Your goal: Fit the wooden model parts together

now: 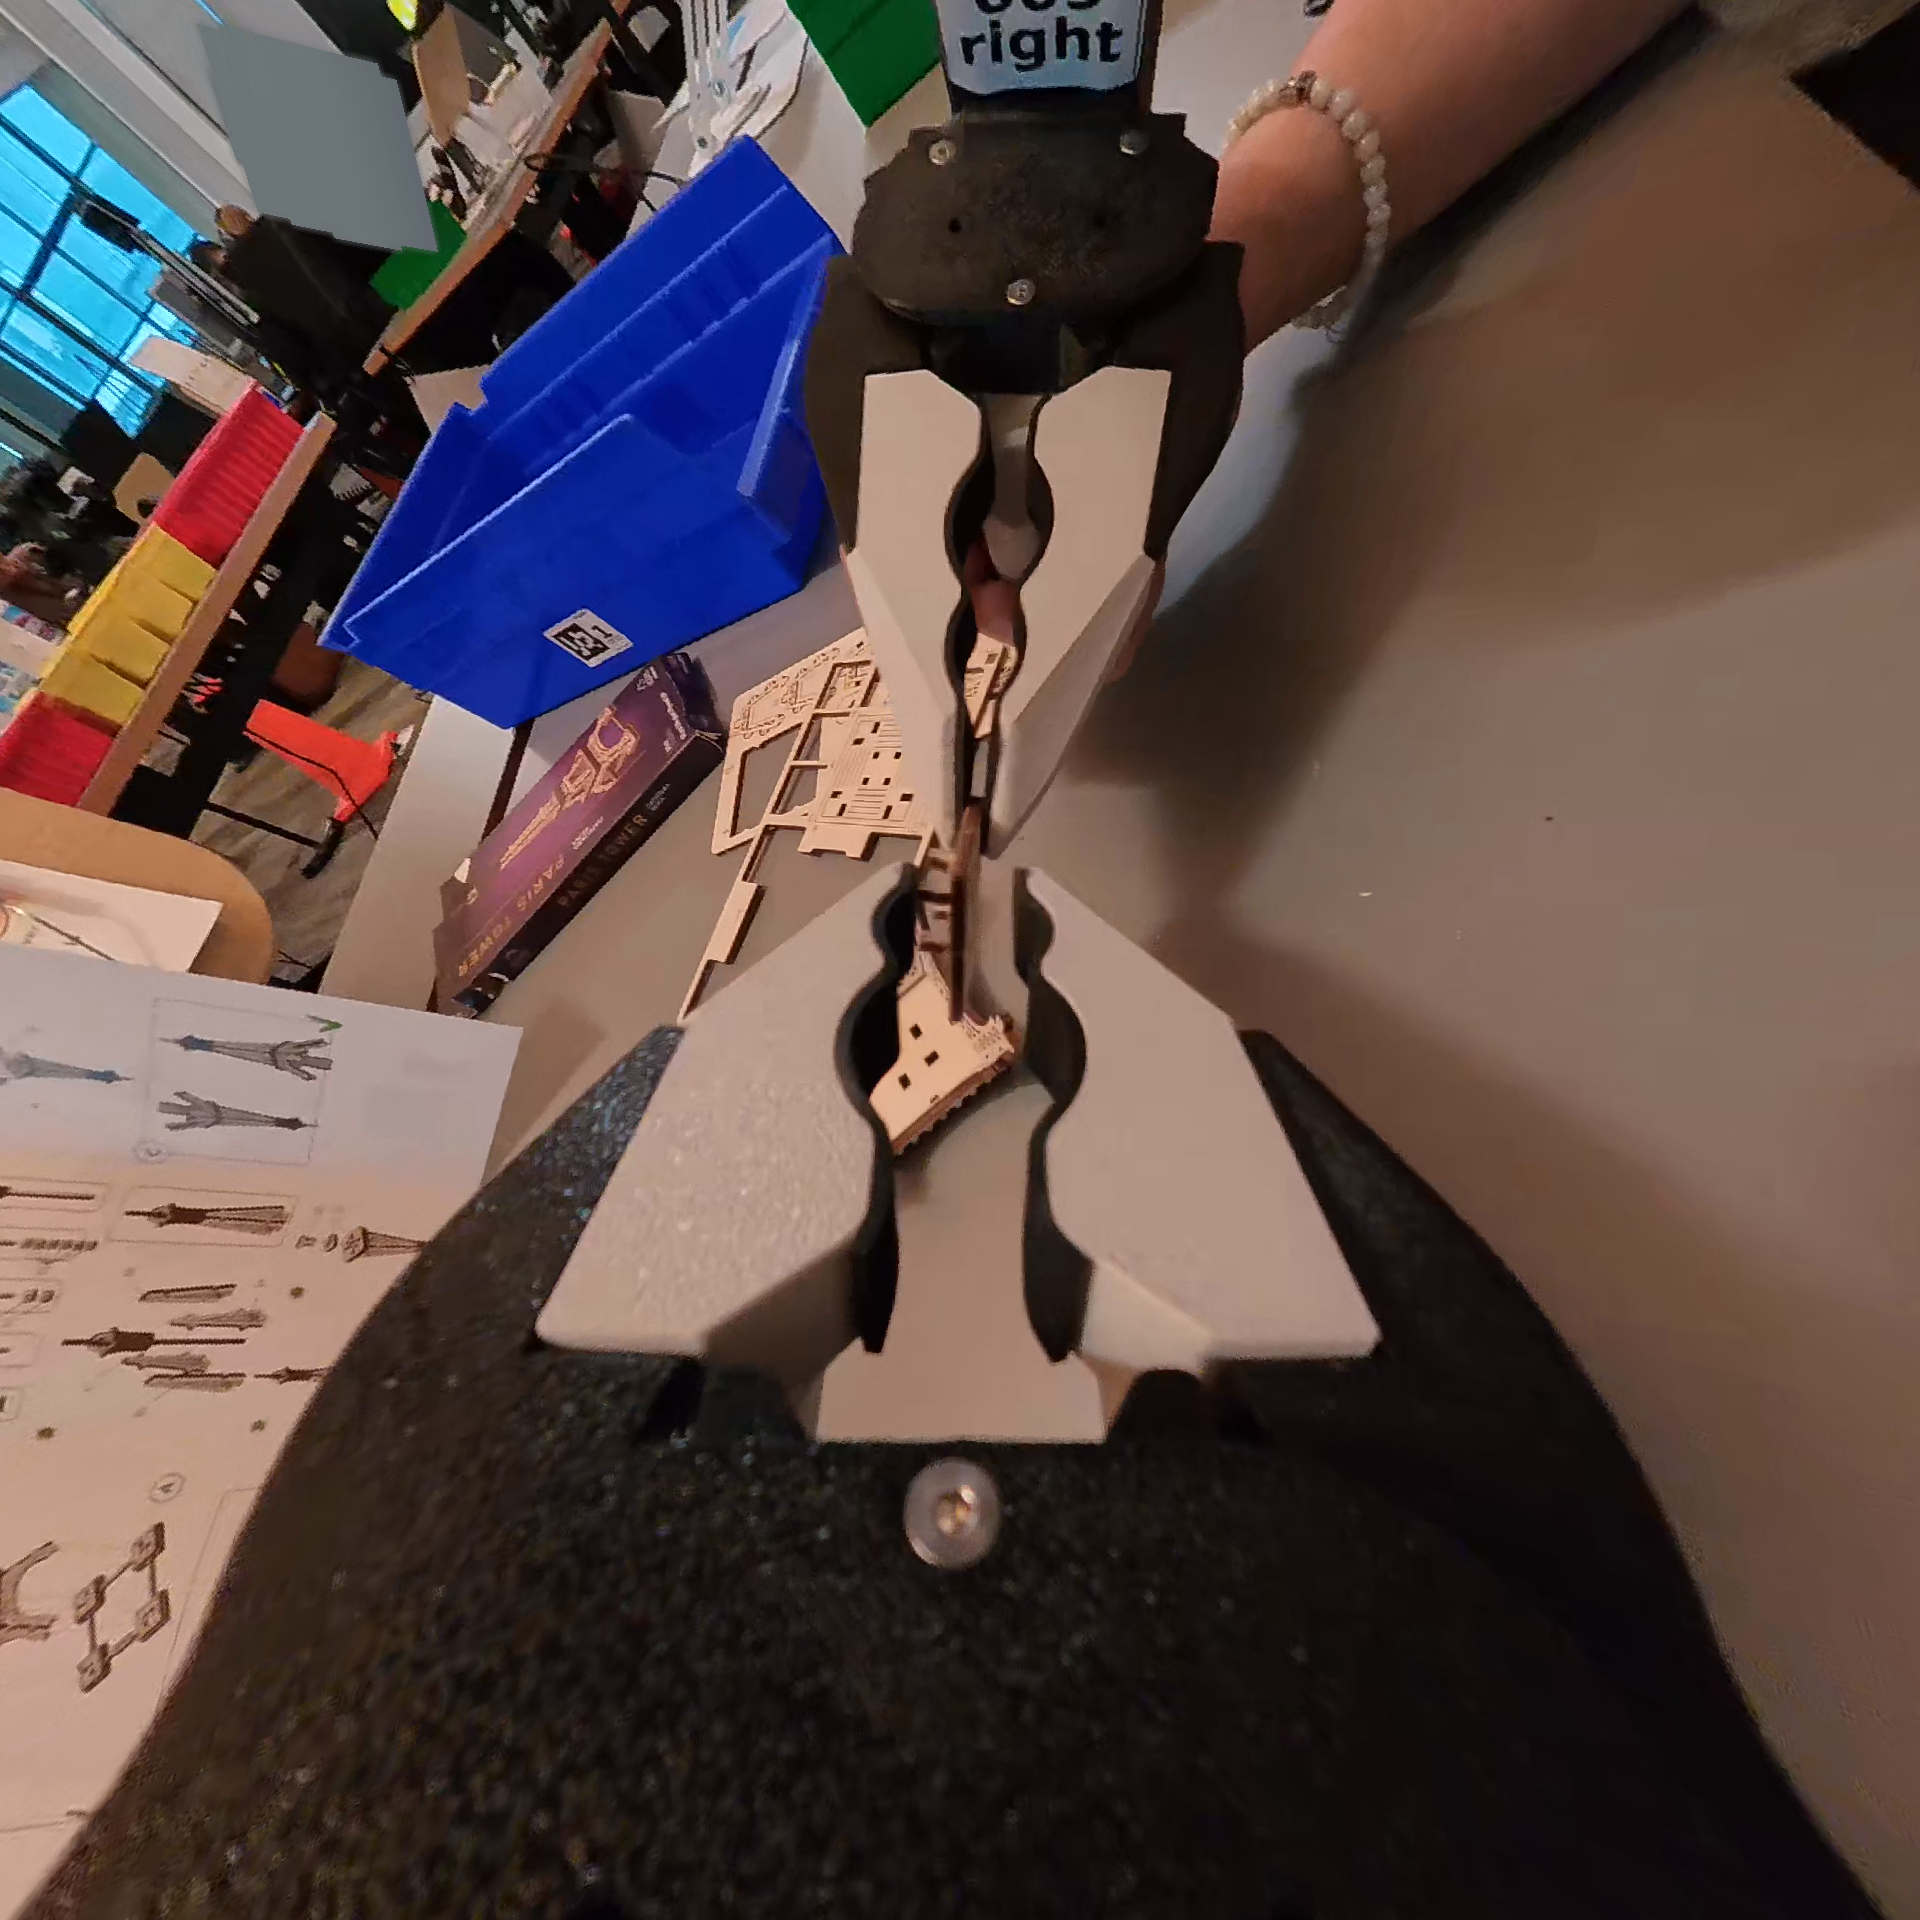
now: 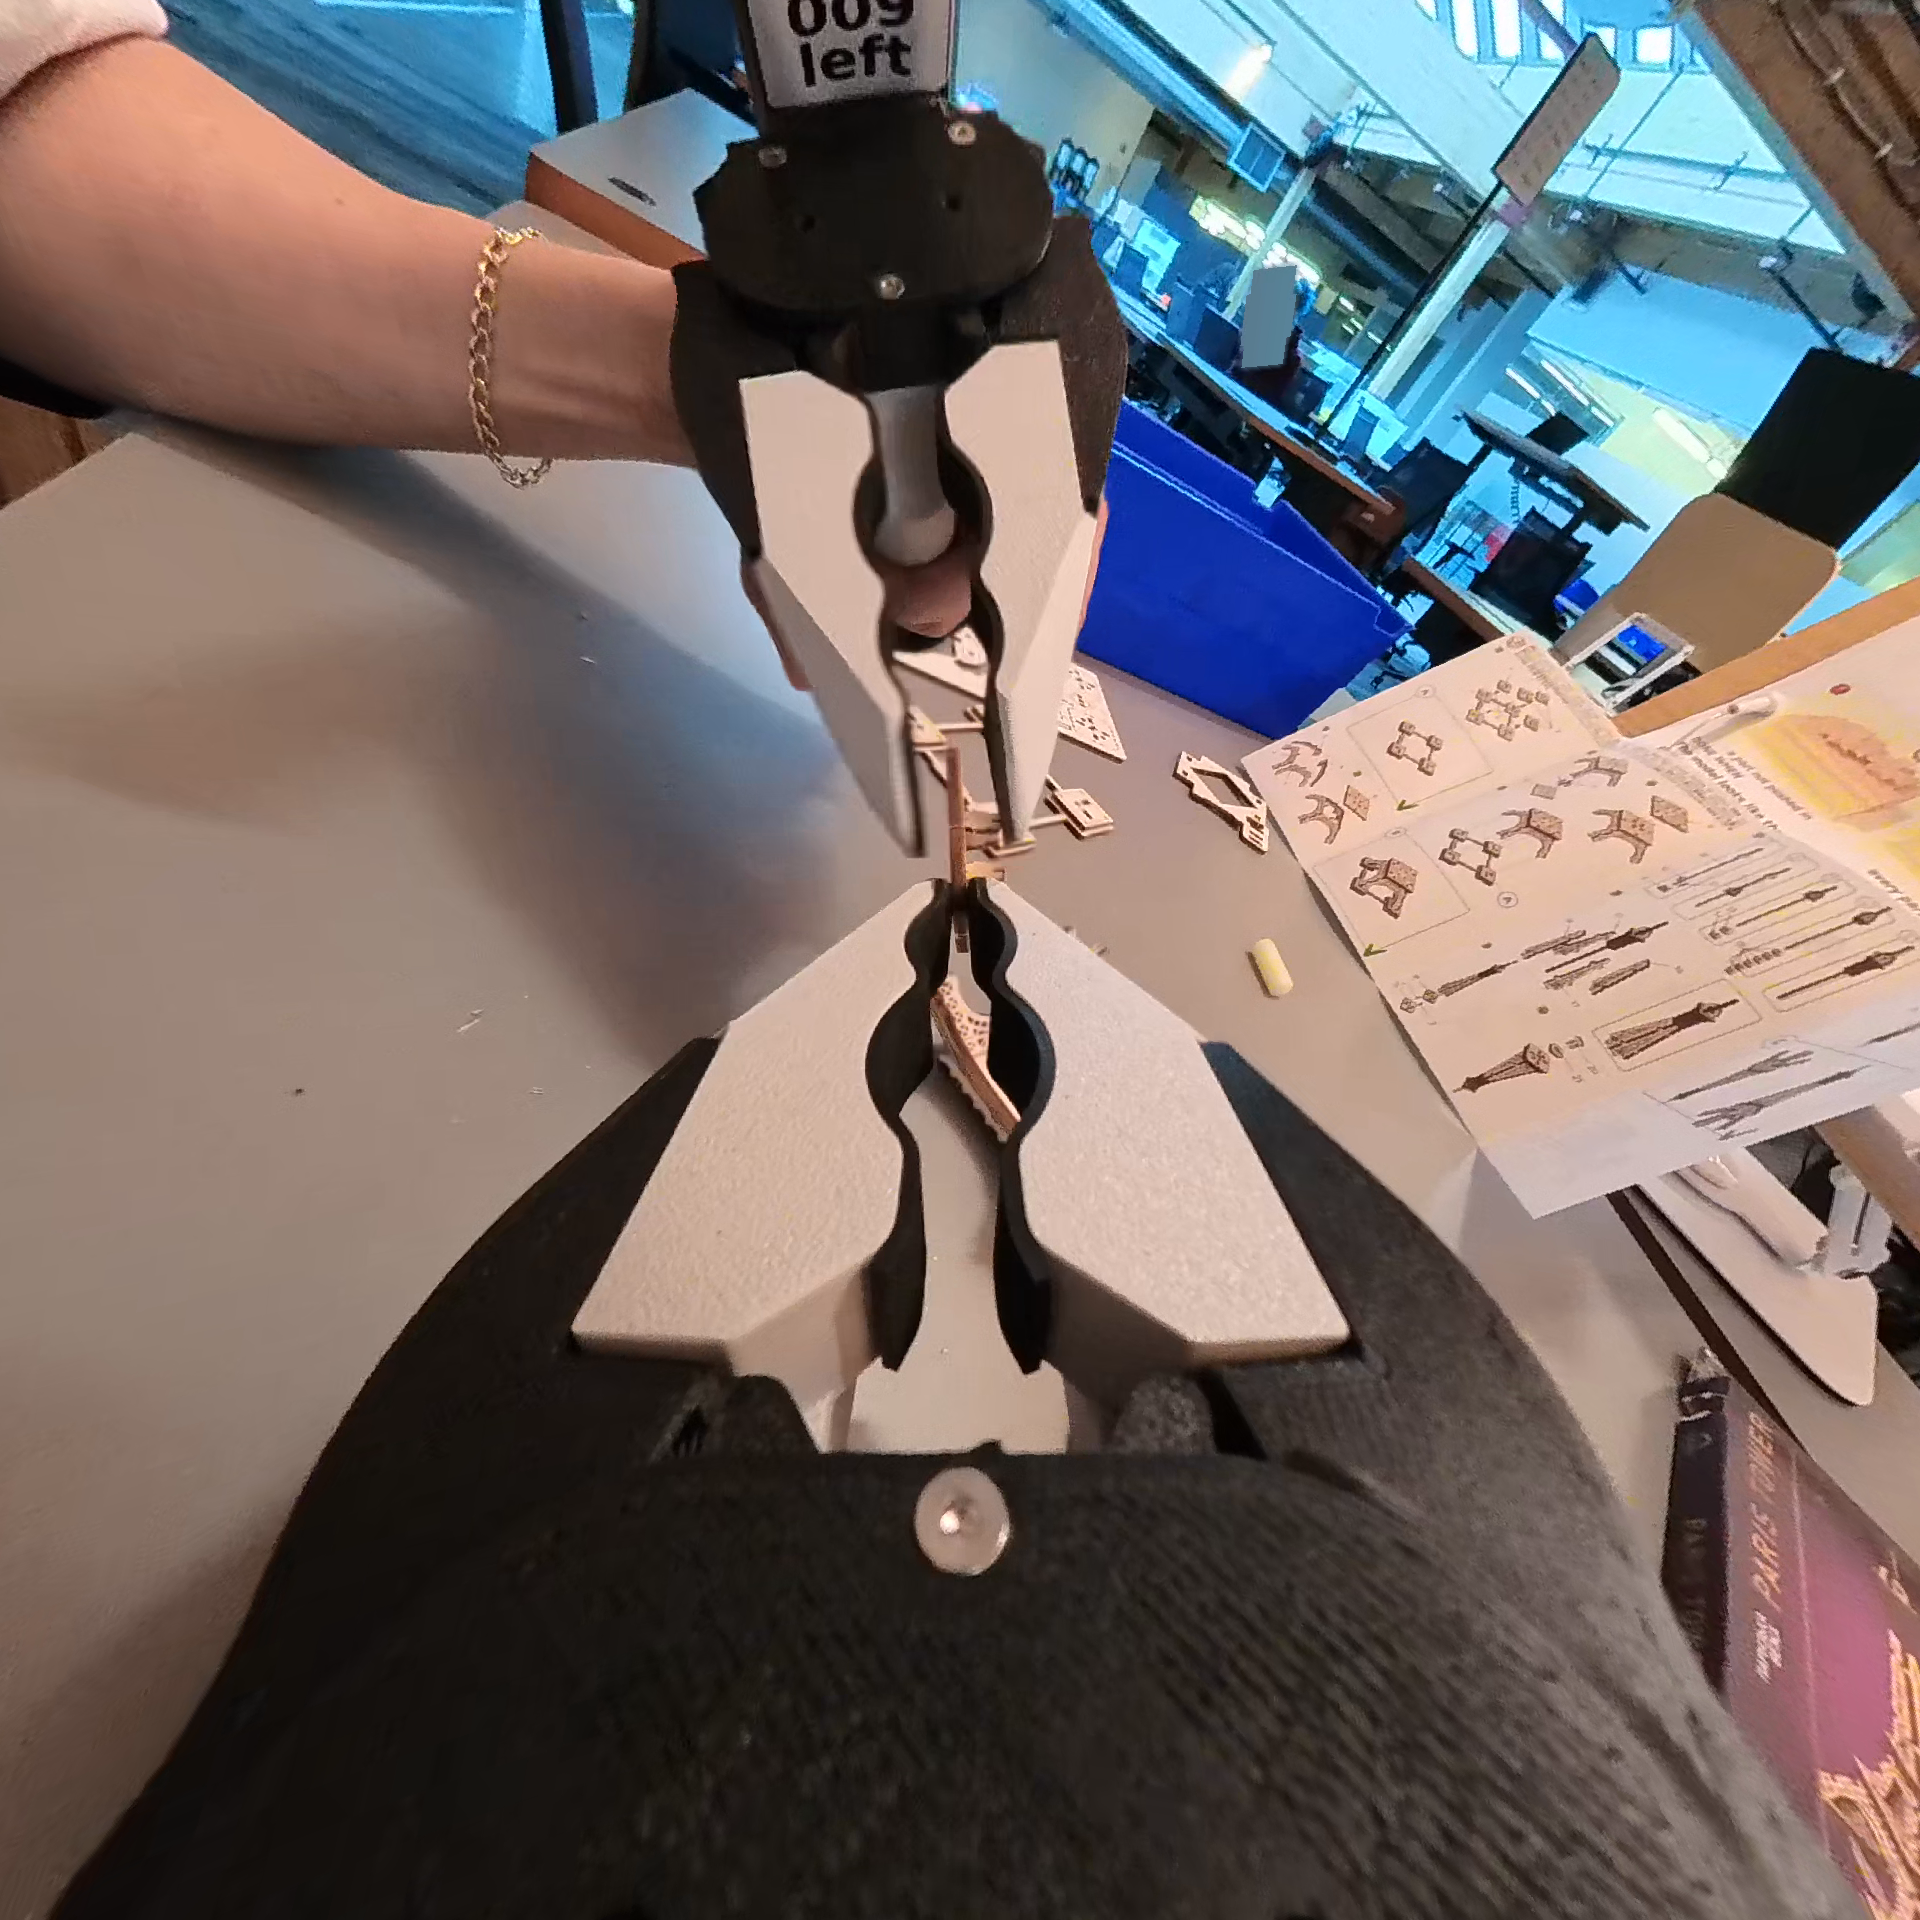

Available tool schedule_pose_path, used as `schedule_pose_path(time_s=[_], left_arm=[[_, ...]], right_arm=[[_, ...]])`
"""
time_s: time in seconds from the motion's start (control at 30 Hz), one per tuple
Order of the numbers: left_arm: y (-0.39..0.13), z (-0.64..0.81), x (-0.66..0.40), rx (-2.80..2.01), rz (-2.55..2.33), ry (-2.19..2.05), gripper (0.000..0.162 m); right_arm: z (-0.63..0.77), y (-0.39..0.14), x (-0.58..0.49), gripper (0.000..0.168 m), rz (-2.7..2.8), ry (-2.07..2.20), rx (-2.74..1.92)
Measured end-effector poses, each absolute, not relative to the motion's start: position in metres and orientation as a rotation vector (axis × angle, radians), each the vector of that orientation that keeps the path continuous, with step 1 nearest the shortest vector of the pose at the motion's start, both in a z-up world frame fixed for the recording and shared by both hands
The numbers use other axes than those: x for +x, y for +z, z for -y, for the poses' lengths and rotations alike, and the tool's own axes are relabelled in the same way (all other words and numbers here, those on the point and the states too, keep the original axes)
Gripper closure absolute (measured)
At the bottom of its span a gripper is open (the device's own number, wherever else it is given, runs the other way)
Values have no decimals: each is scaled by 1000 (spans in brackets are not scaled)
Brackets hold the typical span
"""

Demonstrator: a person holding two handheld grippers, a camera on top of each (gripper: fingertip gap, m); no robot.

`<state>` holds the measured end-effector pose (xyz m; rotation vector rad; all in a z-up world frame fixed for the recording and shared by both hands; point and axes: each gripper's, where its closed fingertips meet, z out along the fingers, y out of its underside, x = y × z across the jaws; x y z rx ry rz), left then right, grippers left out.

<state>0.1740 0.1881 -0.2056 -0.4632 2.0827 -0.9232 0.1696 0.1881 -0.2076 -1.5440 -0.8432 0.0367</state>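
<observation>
Lettered label on right tongs, purple box, possibly coded bin sticker.

room: open workshop | windows: large, blue daylight | furniture: long workbenches | tabletop: grey

**Worktop and what lies on it**

A grey worktop carries a blue bin, a purple box, cut-out wooden sheets, loose wooden parts, an instruction sheet and a small pale stub.

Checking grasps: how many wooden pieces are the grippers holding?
2: a slotted piece in the left gripper, a curved piece in the right gripper; others may be hidden.
</observation>
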Motion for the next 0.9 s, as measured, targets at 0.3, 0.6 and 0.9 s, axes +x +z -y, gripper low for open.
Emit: schedule_pose_path(time_s=[0.3,0.6,0.9], left_arm=[[-208,-188,171,-454,-2104,-921,147],[-202,-195,170,-455,-2065,-922,136],[-216,-180,159,-411,-2188,-979,149]], right_arm=[[-189,-212,172,168,892,-46,-1548],[-184,-211,171,168,949,-65,-1523],[-177,-221,159,168,1088,-93,-1486]])
